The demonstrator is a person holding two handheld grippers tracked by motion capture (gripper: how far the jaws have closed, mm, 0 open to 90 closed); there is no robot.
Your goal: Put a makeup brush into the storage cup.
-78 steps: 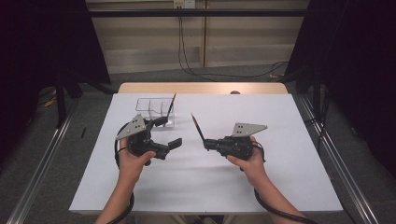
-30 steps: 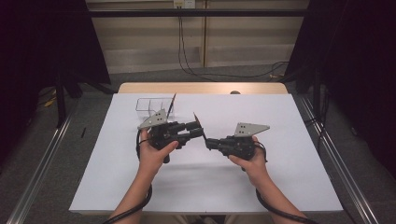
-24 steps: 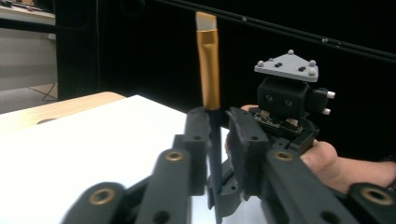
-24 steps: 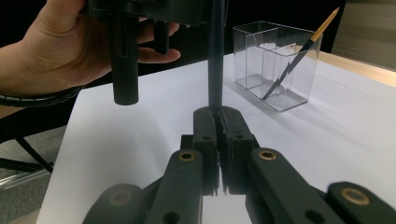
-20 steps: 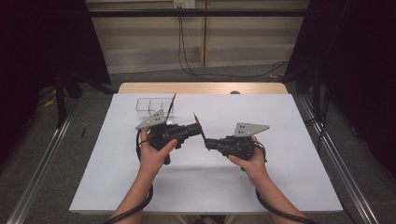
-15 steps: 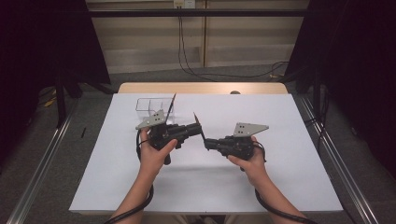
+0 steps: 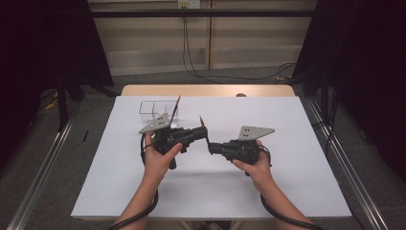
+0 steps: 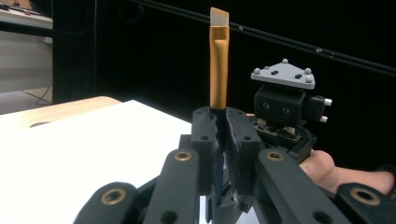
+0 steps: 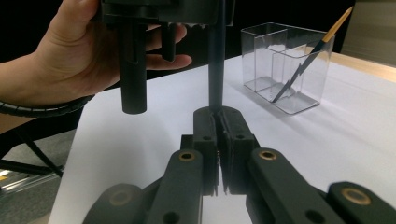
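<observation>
Paintbrush (image 8: pixel 218 56): gold ferrule, angled pale bristle tip up, dark handle pinched between the pressed-together jaws of the left hand-held gripper (image 8: pixel 218 122). In the high view it sits mid-surface, a bit toward the far edge, tip (image 7: pixel 201 120) sticking up between the two hand-held grippers.

Right hand-held gripper (image 9: pixel 218 122): jaws also closed on the same dark handle, lower down, seen rising straight out of its jaws in the right gripper view. So both pinch one brush; looks like a handover step, left to right or the reverse, can't tell which.

Clear divided holder (image 7: pixel 155 109) near the far-left part of the white surface (image 7: pixel 297 163), just behind the left hand (image 7: pixel 158 158). A second brush (image 9: pixel 308 60) leans in one compartment, tip up.

Next move, my guess: one hand-held gripper lets go, the other carries the brush to the holder and drops it handle-down into a compartment. Needs a clean release first or the brush twists.
</observation>
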